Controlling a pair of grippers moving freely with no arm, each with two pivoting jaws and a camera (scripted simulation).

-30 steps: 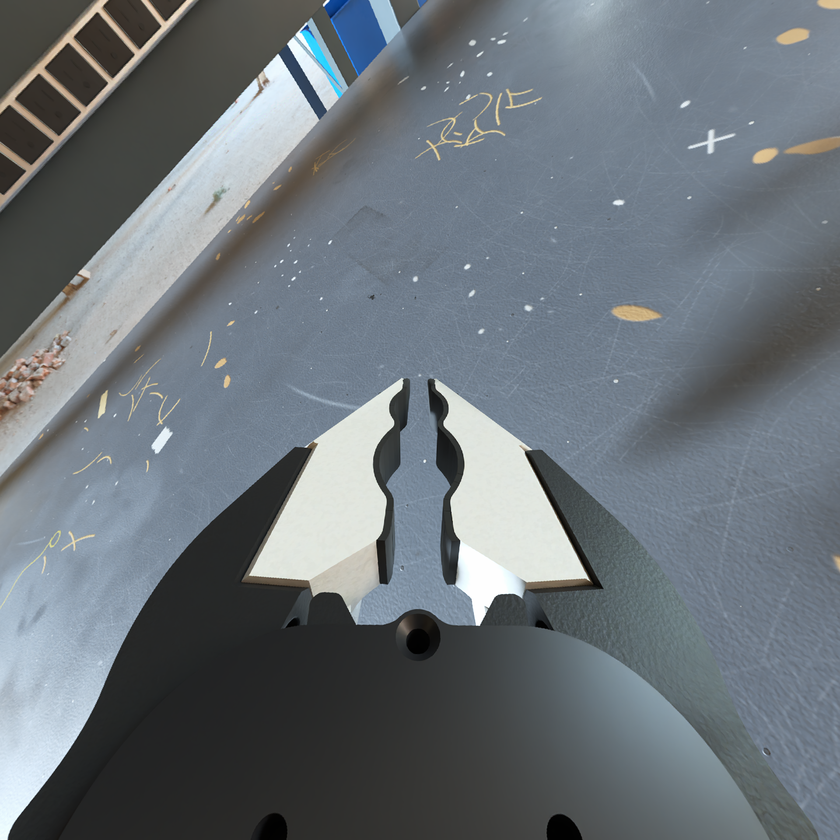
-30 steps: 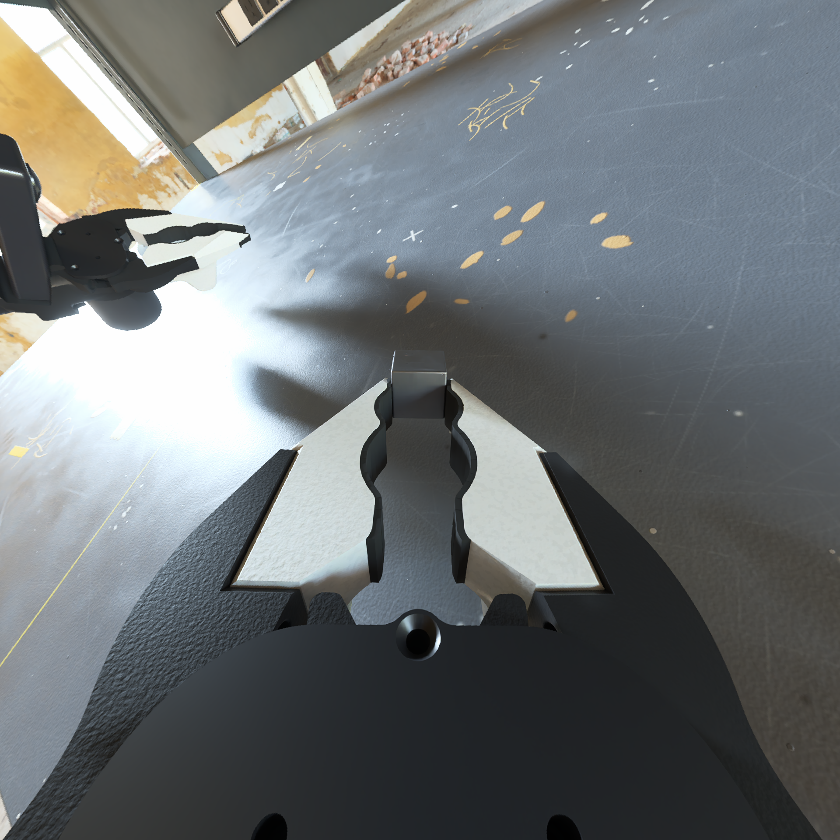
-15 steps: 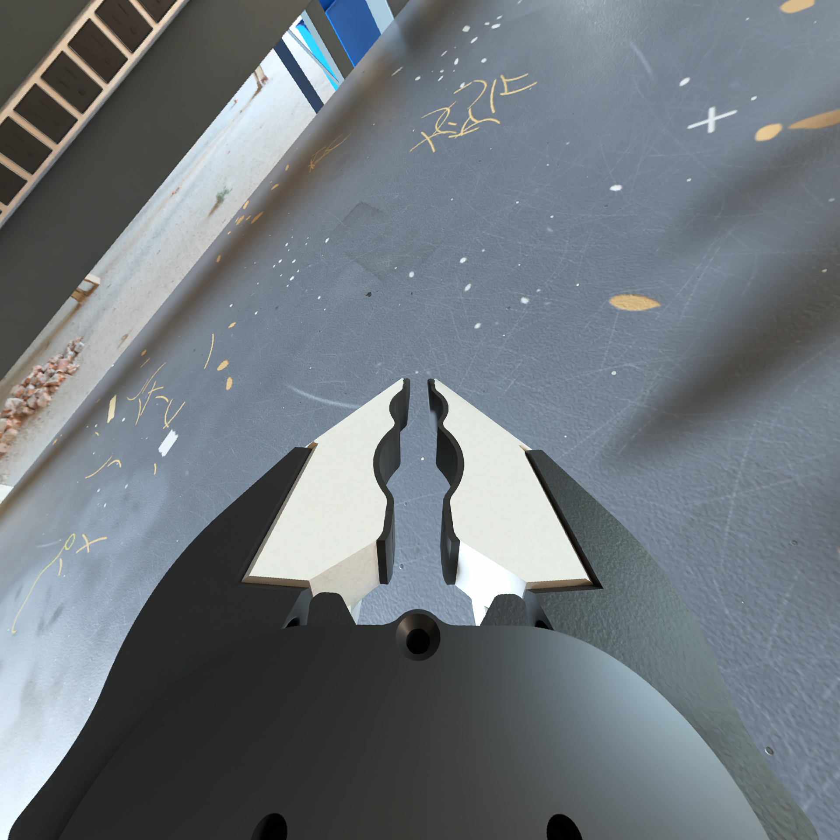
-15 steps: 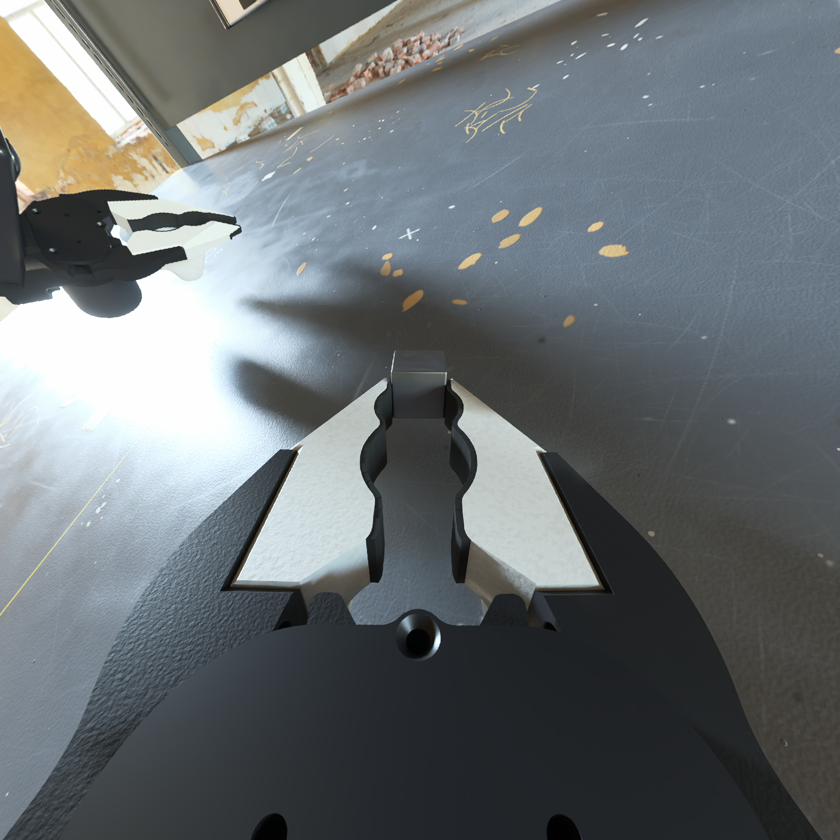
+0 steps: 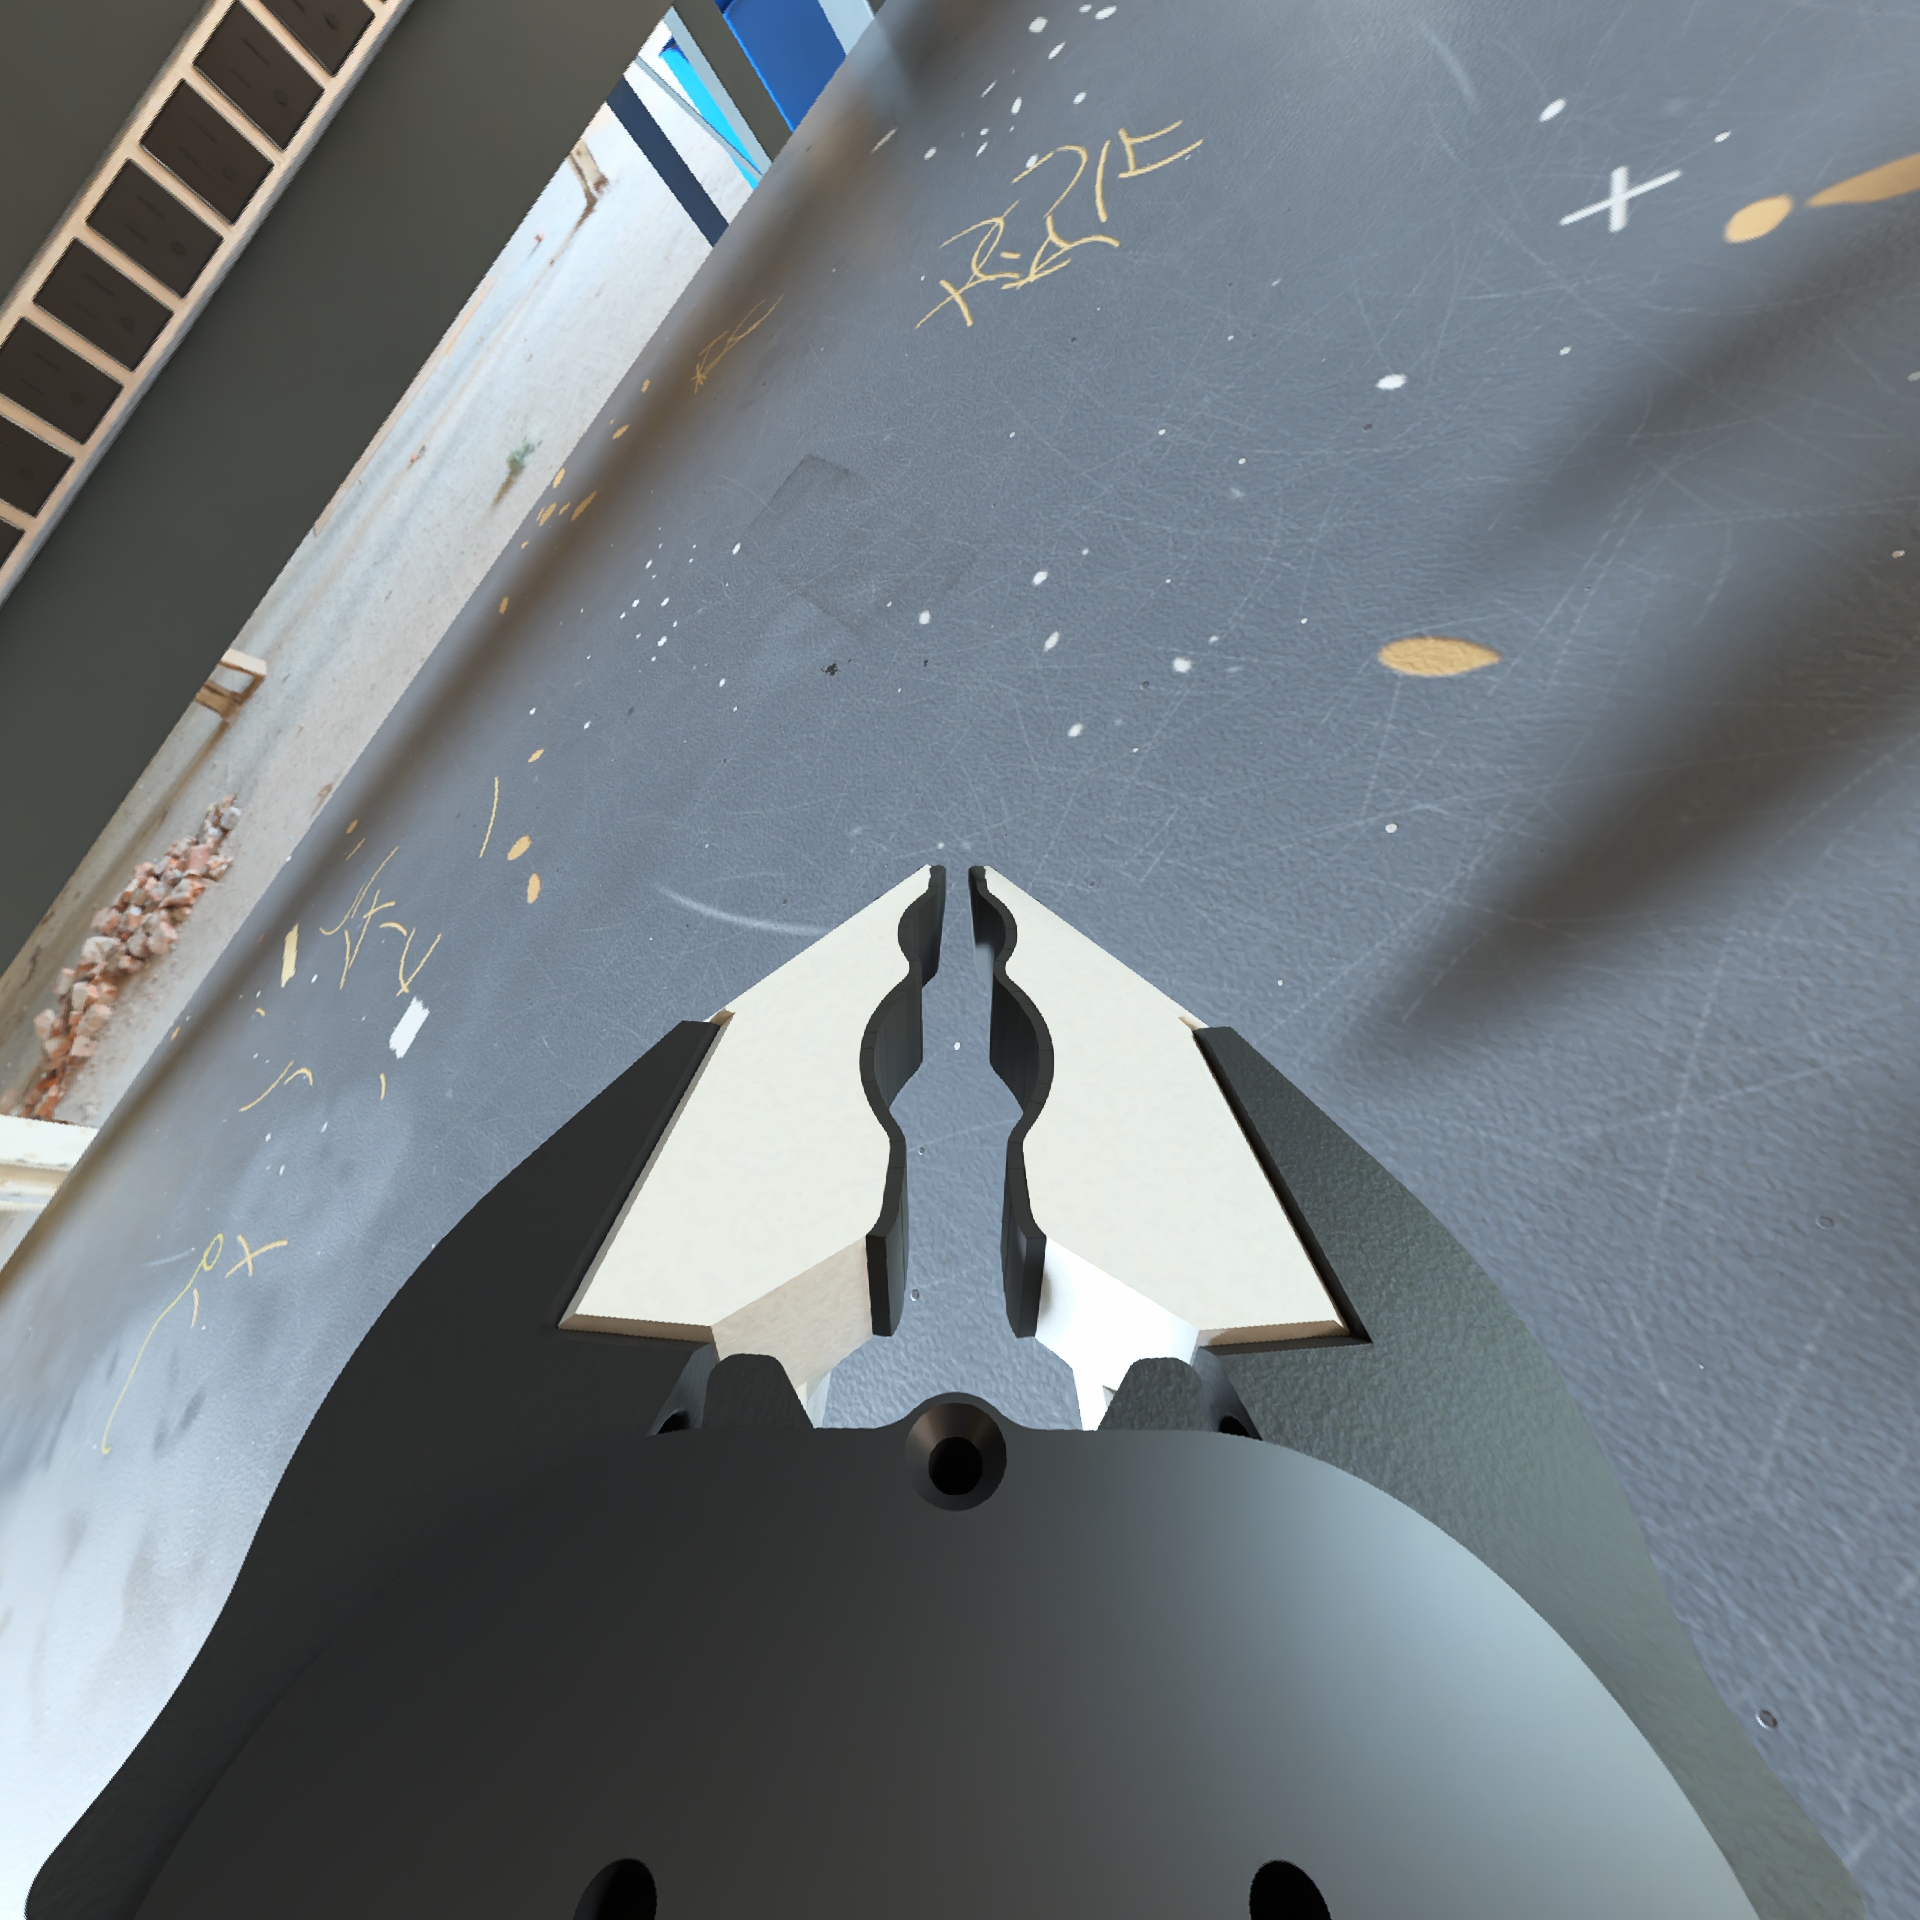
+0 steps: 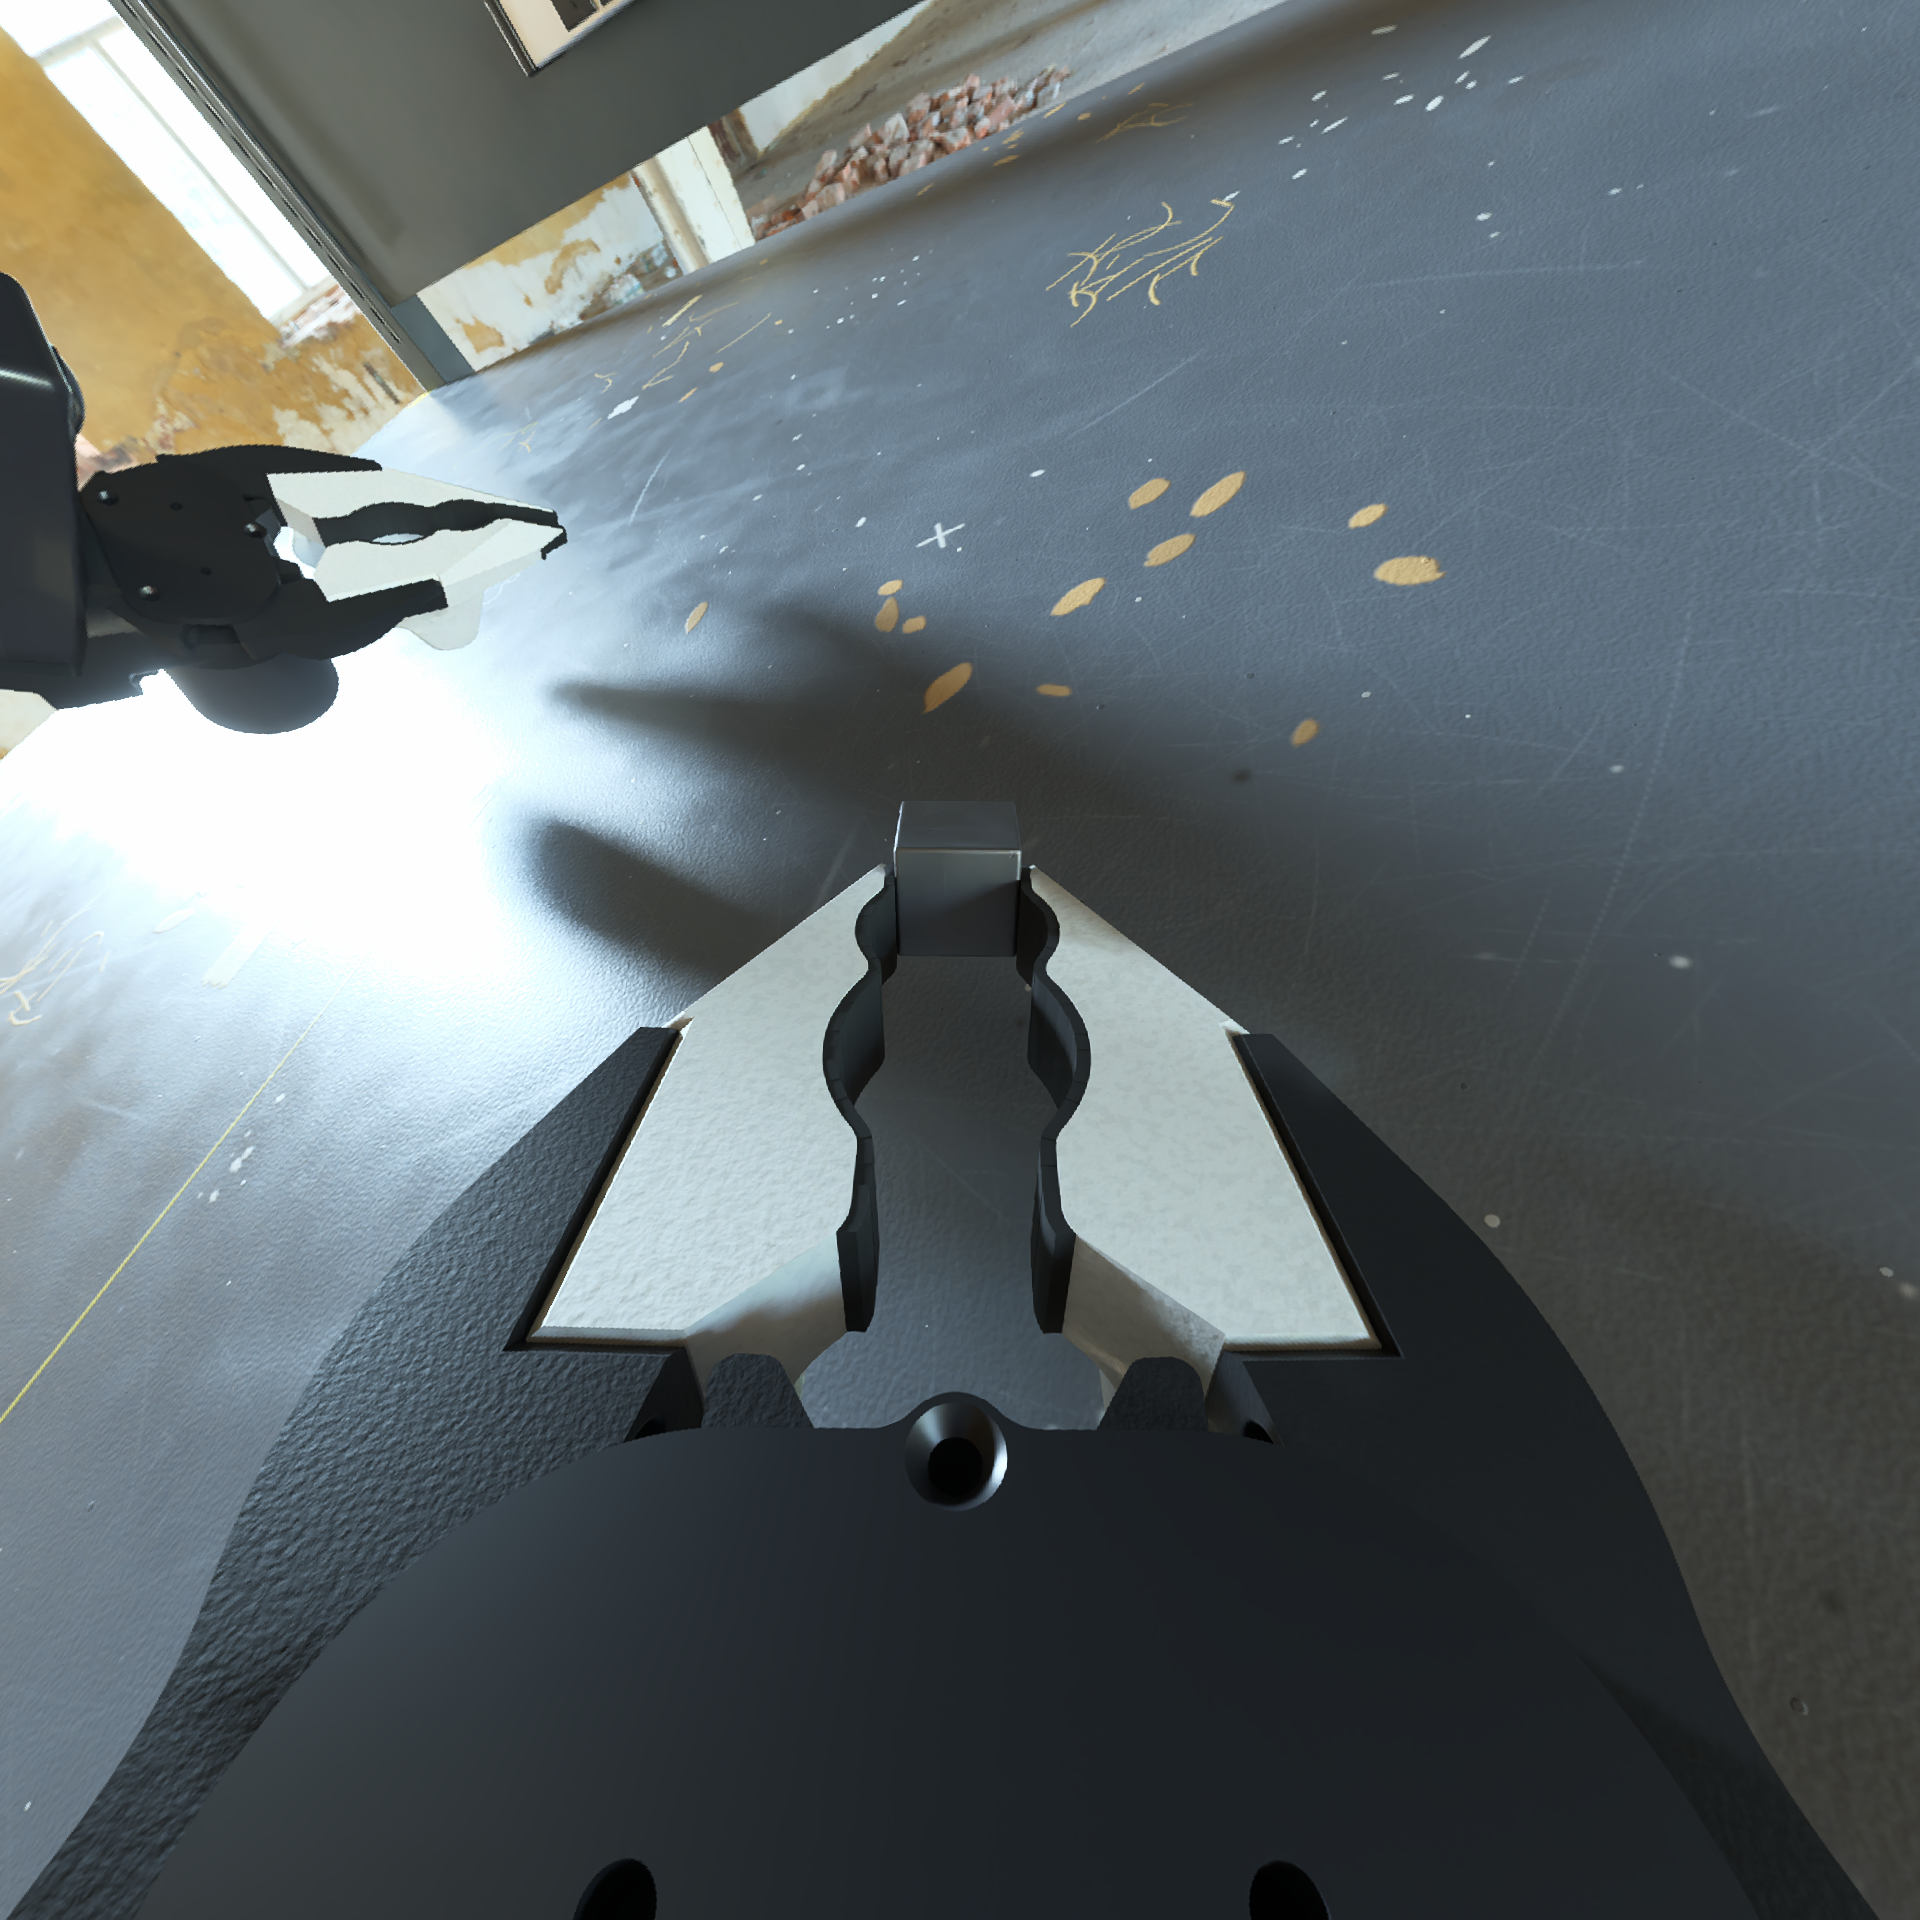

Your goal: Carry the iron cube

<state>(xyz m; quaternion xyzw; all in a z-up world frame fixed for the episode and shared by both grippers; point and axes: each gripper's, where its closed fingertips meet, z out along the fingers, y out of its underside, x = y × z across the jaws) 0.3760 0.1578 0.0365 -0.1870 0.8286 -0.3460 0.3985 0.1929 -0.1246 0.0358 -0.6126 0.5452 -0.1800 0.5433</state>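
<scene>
the right gripper (image 6: pixel 956 883) clamps the small grey iron cube (image 6: pixel 956 878) at its fingertips, seemingly clear of the dark scuffed floor (image 6: pixel 1455 935). carrying underway; next needs steady travel. the left gripper (image 5: pixel 954 883) is empty, nearly closed.

Iron cube (image 6: pixel 956 894): smooth grey metal, dull sheen; right gripper (image 6: pixel 956 883): matt black textured shell, white grainy jaws; worktop (image 6: pixel 1507 831): dark grey, scratched, paint-flecked, leathery grain, glossy under glare.

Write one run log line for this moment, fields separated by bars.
phase: carry | right gripper: shut on iron cube at fingertips | left gripper: shut, holds nothing | surface: dark floor
</scene>
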